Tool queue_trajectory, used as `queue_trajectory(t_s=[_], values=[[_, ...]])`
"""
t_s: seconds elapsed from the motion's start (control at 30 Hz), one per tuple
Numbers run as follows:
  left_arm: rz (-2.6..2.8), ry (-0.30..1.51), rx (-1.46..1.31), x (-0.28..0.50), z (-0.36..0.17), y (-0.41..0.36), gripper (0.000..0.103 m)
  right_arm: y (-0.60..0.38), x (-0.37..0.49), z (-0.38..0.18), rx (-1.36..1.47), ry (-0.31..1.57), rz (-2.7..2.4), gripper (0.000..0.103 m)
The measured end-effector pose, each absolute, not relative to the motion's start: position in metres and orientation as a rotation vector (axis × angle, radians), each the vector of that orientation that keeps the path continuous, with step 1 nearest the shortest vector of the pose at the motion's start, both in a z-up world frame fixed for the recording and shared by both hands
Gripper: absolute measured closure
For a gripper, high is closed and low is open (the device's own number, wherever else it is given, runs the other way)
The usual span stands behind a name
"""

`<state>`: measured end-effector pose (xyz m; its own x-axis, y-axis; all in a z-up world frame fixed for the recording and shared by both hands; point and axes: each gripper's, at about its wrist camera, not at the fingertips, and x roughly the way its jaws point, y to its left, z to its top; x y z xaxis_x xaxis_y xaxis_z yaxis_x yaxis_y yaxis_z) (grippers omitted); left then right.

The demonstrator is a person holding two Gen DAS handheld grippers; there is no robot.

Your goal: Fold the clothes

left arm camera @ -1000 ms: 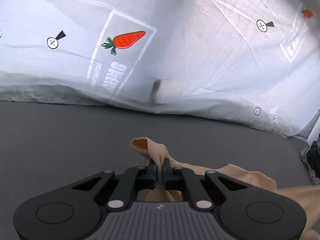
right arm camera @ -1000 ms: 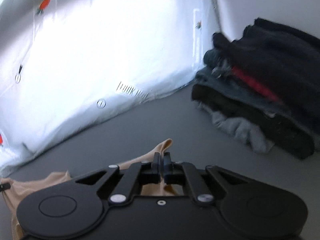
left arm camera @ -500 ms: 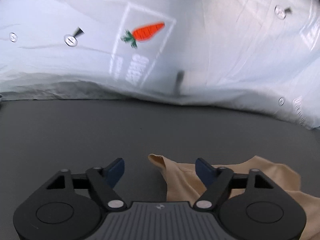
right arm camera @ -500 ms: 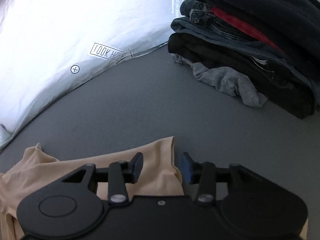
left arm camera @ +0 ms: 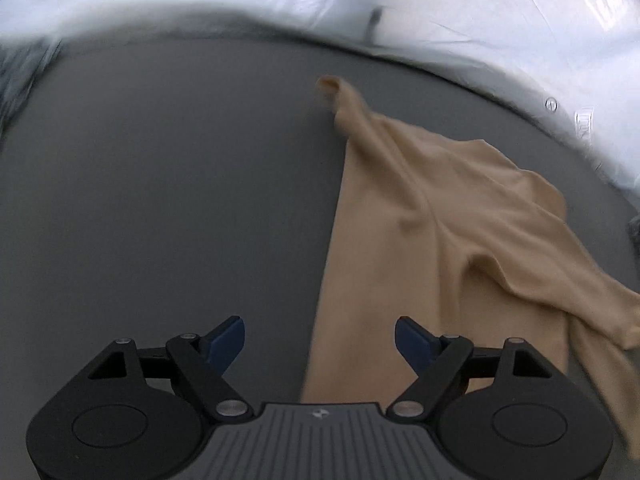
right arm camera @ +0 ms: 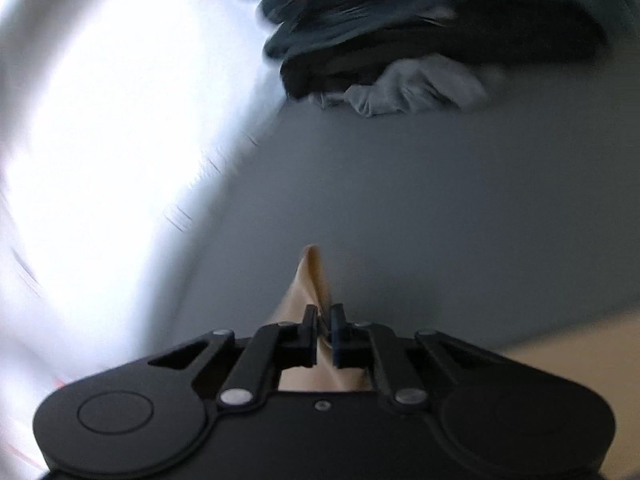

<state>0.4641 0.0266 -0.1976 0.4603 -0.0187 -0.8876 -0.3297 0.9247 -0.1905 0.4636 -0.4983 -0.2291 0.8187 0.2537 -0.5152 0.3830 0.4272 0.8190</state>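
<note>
now right gripper point(right arm camera: 324, 330) pinches the beige garment point(left arm camera: 432, 216); left gripper point(left arm camera: 319, 340) open

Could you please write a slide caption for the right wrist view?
Right gripper shut on a corner of the beige garment, above the grey surface, facing a pile of dark clothes.

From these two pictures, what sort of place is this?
Probably a bedroom at home, with folding done on a bed. A tan garment lies on a grey sheet, a white printed duvet bunches behind, and a pile of dark clothes waits nearby.
</note>
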Motion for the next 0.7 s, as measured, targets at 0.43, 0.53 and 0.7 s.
queue_trajectory(t_s=[0.43, 0.53, 0.7], values=[[0.148, 1.202, -0.328, 0.410, -0.199, 0.007, 0.020, -0.430, 0.395, -0.226, 1.702, 0.472, 0.288, 0.097], [0.131, 1.241, -0.300, 0.404, -0.201, 0.003, 0.020, -0.399, 0.385, -0.222, 1.712, 0.510, 0.361, 0.098], [0.142, 1.314, -0.288, 0.389, -0.210, 0.008, 0.020, -0.354, 0.369, -0.218, 1.662, 0.624, 0.437, 0.097]])
